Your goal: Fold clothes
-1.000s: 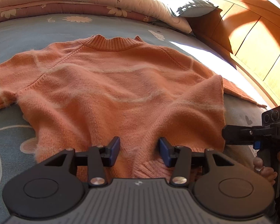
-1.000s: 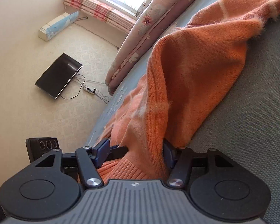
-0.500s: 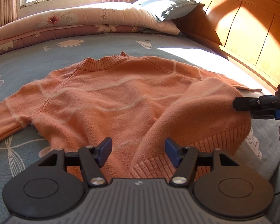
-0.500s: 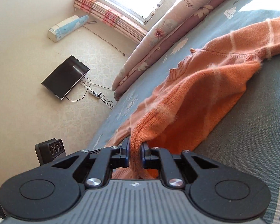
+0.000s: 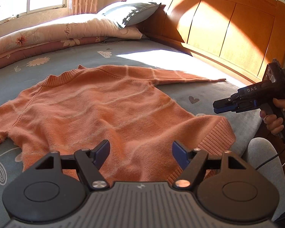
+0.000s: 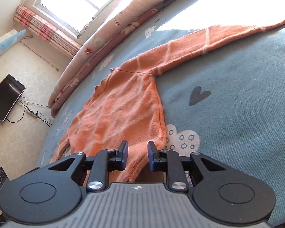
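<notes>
While sun falls across the bed point(image 5: 180, 93), this is how it stands.
Sweater point(image 5: 96, 110): flat, face up, collar far, hem near, so each edge can be reached; no fold in it.
Sleeve point(image 6: 209, 38): stretched out right, towards the headboard point(image 5: 228, 26).
Left tool point(image 5: 140, 150): jaws wide apart, empty, over the near hem.
Right tool point(image 6: 135, 152): jaws parted, gripping nothing, at the right hem corner.
Stage: spread for folding, or laid out again; I cannot tell.
</notes>
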